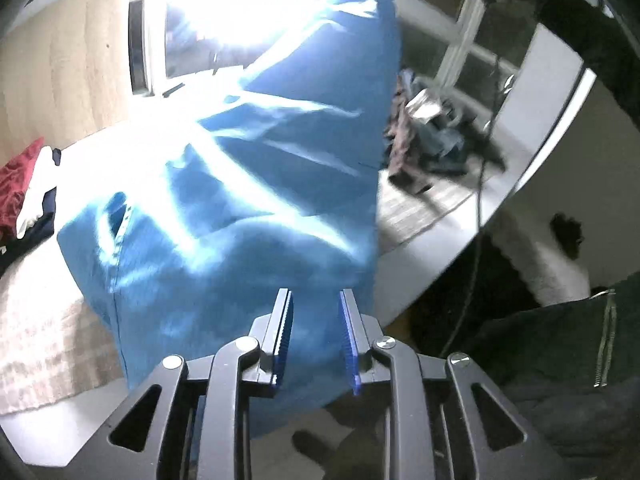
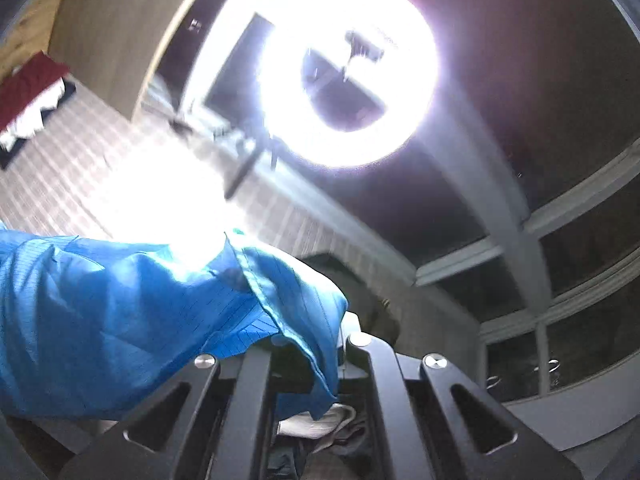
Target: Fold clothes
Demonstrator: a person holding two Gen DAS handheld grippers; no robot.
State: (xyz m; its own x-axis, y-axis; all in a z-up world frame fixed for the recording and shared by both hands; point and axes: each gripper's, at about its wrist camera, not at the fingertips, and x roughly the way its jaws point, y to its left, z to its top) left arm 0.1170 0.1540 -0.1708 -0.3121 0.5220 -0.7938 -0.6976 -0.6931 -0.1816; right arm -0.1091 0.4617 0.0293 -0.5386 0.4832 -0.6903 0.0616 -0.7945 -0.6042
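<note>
Blue thin woven garment [image 1: 248, 184] is hanging stretched between both grippers above the pale checked bed cover [image 1: 44, 344].
Right gripper [image 2: 308, 344] is pinching its far corner shut; left gripper [image 1: 316, 336] is standing slightly parted around the near edge, so it needs re-clamping before lowering flat.

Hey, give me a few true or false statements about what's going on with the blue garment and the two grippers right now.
1. The garment is blue. True.
2. The left gripper has its fingers clamped shut on the cloth. False: they stand apart, with blue cloth showing between them.
3. Blue cloth drapes over the right gripper. True.
4. A round ring light glares in the right wrist view. True.
5. The small pile of clothes at the left edge is all green. False: it is red, white and dark.
</note>
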